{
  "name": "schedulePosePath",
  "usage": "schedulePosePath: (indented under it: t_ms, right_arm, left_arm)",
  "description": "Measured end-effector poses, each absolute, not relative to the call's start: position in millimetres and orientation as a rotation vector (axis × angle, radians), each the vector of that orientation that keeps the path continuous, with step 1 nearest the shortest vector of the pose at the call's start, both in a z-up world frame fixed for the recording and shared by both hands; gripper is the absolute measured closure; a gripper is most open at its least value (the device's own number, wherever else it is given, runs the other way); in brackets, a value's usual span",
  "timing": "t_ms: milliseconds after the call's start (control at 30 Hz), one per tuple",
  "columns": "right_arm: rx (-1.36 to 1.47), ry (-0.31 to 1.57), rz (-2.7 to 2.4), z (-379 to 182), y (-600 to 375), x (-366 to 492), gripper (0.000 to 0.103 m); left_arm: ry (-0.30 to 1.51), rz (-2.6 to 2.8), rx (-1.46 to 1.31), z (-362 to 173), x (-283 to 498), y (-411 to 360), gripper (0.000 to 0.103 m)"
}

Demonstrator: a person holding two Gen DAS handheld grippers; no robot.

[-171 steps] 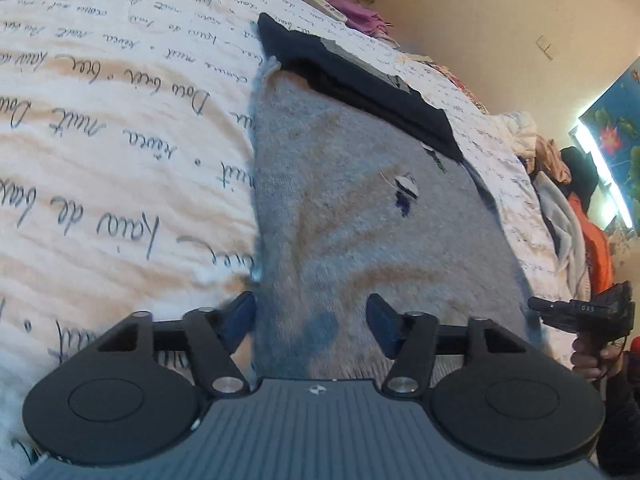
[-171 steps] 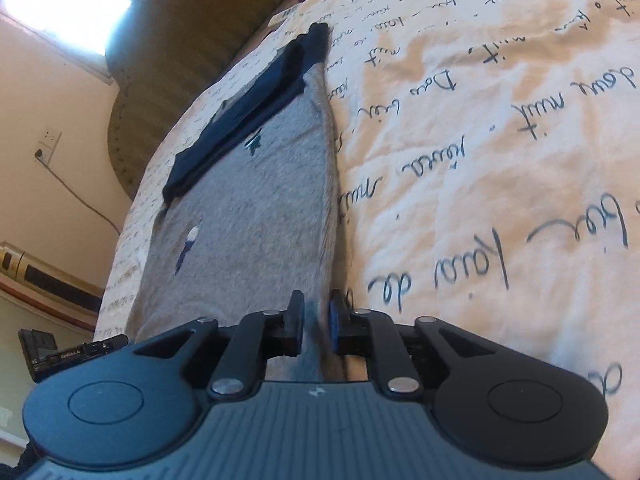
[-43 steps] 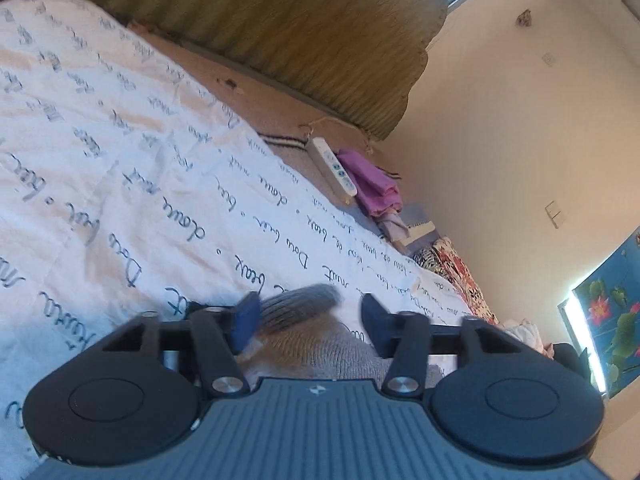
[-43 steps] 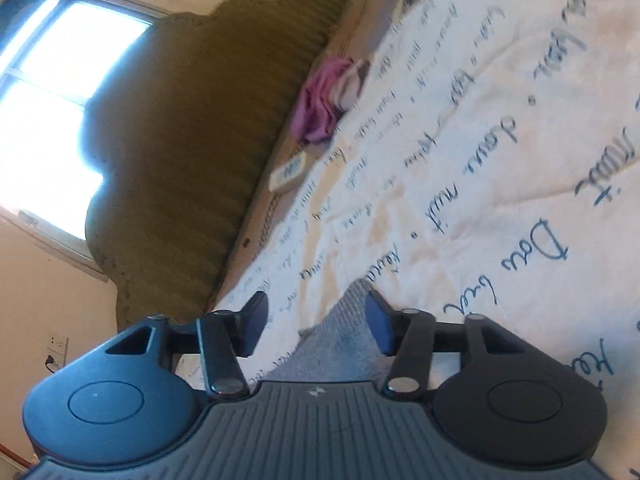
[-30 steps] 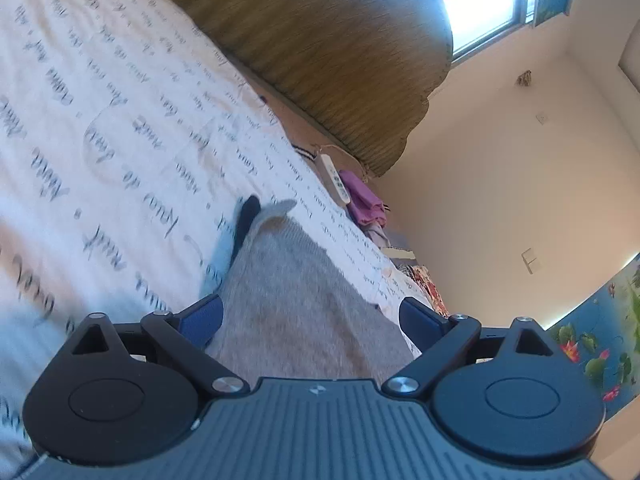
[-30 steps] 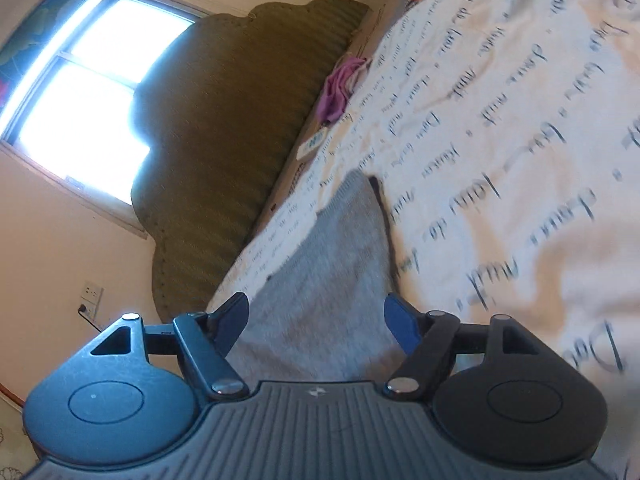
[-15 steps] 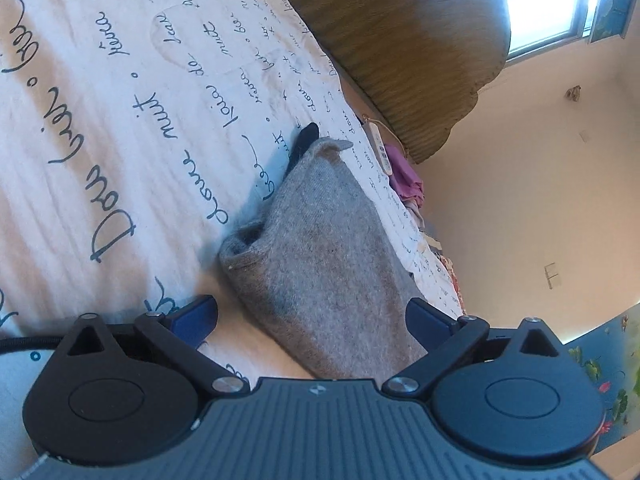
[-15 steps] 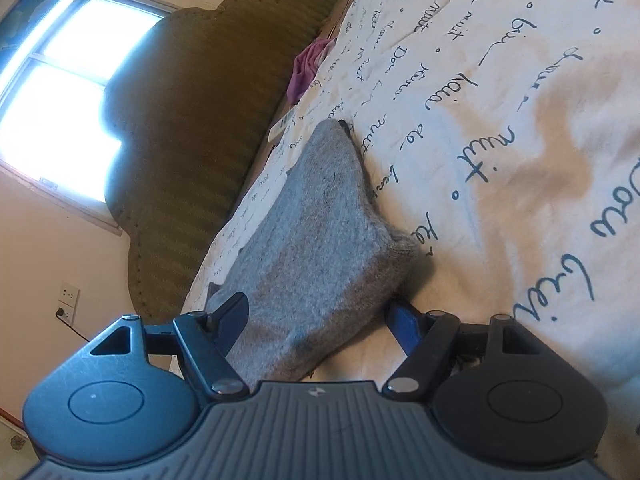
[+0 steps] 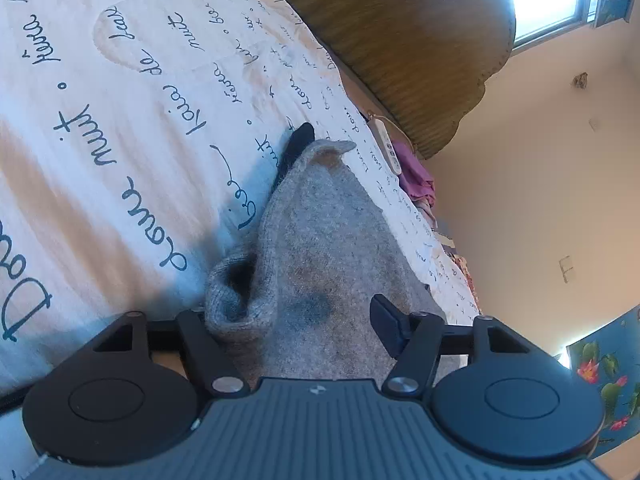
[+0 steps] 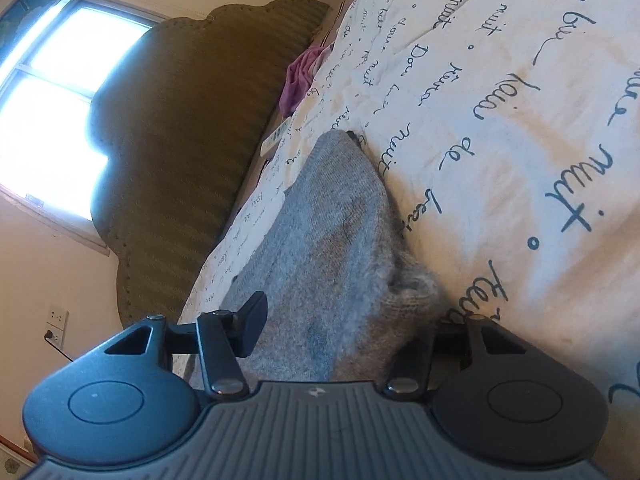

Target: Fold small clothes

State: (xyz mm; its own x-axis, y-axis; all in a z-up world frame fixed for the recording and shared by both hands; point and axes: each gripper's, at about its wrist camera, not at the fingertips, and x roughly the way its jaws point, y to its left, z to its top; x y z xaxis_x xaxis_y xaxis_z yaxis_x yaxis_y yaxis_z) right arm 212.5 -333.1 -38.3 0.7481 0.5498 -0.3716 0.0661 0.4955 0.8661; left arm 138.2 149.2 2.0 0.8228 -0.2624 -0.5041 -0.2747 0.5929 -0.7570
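— Two grippers, both low over the bed. What shows nearest?

— On the left gripper (image 9: pixel 294 320) the fingers stand wide apart, gripping nothing. Only the right-hand finger (image 9: pixel 385 326) is clear; the other is buried behind a rolled fold of the folded grey knitted garment (image 9: pixel 320 248), which lies on the bed between them.

— And the other one?

— Much the same. The right gripper (image 10: pixel 340 320) has its fingers spread apart too, with the grey knit (image 10: pixel 328 240) lying between them. One finger (image 10: pixel 252 322) is plain to see; the opposite one is hidden under a fuzzy bulge of wool, so whether it touches the cloth cannot be told.

— Further along the garment?

— It narrows to a point away from the cameras. At its far tip a dark navy piece of cloth (image 9: pixel 298 142) pokes out from beneath; how much lies under the grey is hidden. In the right wrist view only a dark speck shows there.

— Around it?

— The white quilted bedspread with dark cursive lettering (image 9: pixel 120 100), blurred toward the edges.

— Beyond that?

— A white remote-like bar (image 9: pixel 386 146) and crumpled pink-purple cloth (image 9: pixel 416 182) near the ribbed olive headboard (image 10: pixel 192 140). Behind it the bright window (image 10: pixel 52 96) is blown out, with no detail through it.
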Motion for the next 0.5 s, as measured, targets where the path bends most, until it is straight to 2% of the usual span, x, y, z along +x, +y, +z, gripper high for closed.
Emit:
schedulePosePath:
  t_ms: [133, 167, 267, 333, 367, 500]
  right_arm:
    - [1.026, 0.703, 0.31, -48, -330, 215, 0.078]
    - [1.031, 0.708, 0.31, -50, -330, 216, 0.086]
    - [1.049, 0.716, 0.31, -55, -331, 216, 0.092]
    - [1.067, 0.724, 0.312, -57, -332, 217, 0.095]
    - [1.068, 0.728, 0.31, -58, -332, 217, 0.096]
    - [1.053, 0.741, 0.301, -57, -332, 218, 0.098]
  left_arm:
    - [0.635, 0.035, -0.884, 3, 141, 145, 0.046]
    - [0.641, 0.042, -0.862, 4, 142, 143, 0.048]
    - [0.649, 0.053, -0.817, 6, 146, 140, 0.056]
    - [0.692, 0.061, -0.779, 6, 152, 139, 0.082]
    - [0.716, 0.062, -0.775, 5, 156, 140, 0.091]
    - [0.752, 0.088, -0.754, 5, 160, 143, 0.093]
